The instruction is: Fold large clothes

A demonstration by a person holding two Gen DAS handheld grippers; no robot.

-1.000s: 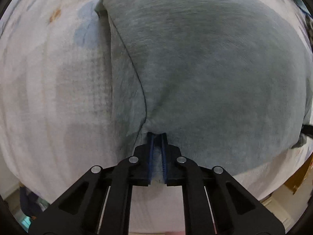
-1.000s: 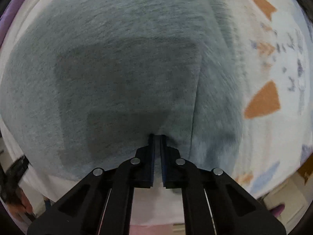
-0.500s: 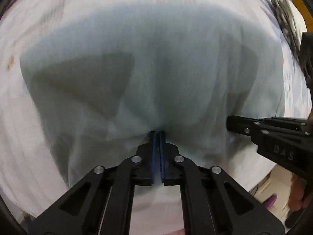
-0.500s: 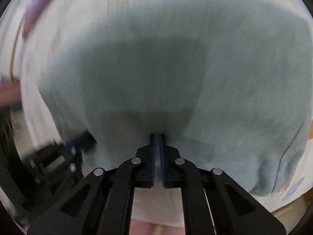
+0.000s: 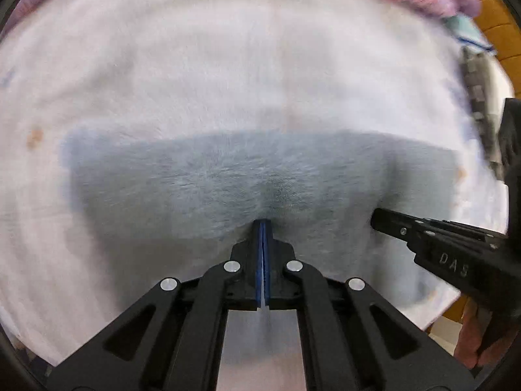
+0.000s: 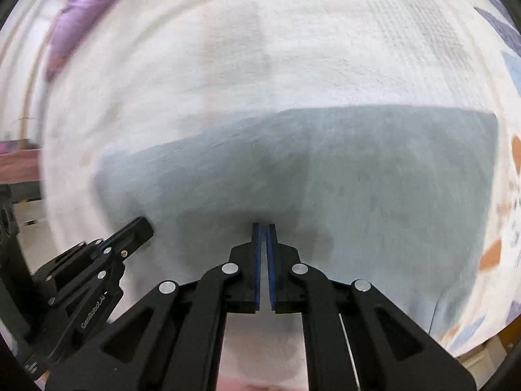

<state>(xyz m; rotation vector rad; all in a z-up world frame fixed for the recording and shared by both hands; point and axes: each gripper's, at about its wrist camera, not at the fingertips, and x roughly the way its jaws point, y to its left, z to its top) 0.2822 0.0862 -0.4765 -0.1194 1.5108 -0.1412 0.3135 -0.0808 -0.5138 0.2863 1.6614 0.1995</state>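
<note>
so: both claws pinched on the grey garment

basically the grey garment [image 5: 247, 176] is lying on the white patterned bedsheet [image 5: 195, 65], and its far edge runs as a fairly straight line across the middle of both views. everything past that line is bare sheet. both pictures are smeared with blur, so fine detail is hard to call.

left gripper [image 5: 263, 224] points down at the cloth with its blue pads pressed together, and the near edge of the garment is bunched up right at the tips. fabric puckers around them, so it reads as clamped on the cloth. the right gripper [image 5: 377, 220] pokes in from the right side of that same view, tip down on the garment too, with a bit of the person's hand [image 5: 472, 335] showing behind it.

from the right wrist view it's the mirror story: pads together, just a thin slit between them, with the grey fabric gathered at the tips. the left one sits off at the lower left, touching the garment's left part.

so the two claws sit side by side along the near edge, some way apart. sheet has orange and blue-grey shapes [image 6: 491, 257] printed along its right side. something purple [image 6: 84, 3] sits at the far top left, can't tell what it is.
</note>
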